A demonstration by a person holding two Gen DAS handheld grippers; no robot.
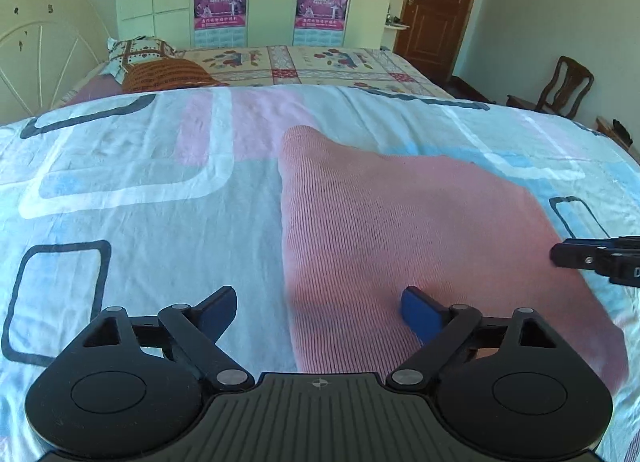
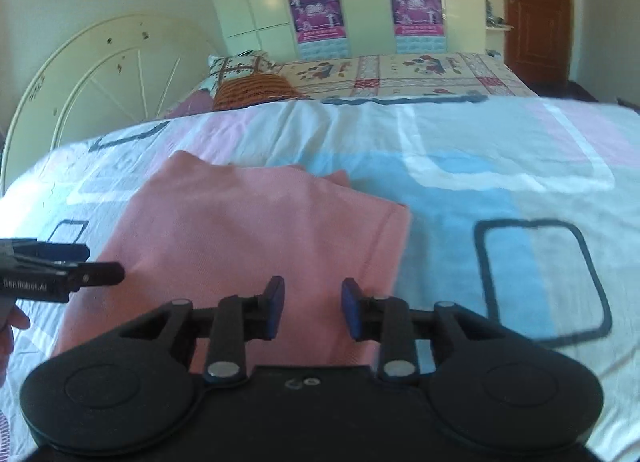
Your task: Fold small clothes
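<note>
Now | left tool [image 1: 318, 312] spread wide, empty | right tool [image 2: 313, 308] part-open, empty | pink garment [image 2: 248, 238] lay at twelve o'clock, right tool nearer, over it.

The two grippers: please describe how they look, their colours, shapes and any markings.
Both are black plastic. The left gripper and the right gripper each have two round housings, angled linkage arms with silver pivot pins, and blue finger pads. The left one has a ribbed centre plate with a small compass mark; its side bears white lettering.

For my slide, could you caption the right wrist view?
Open right gripper above folded pink garment on patterned bedsheet.
</note>
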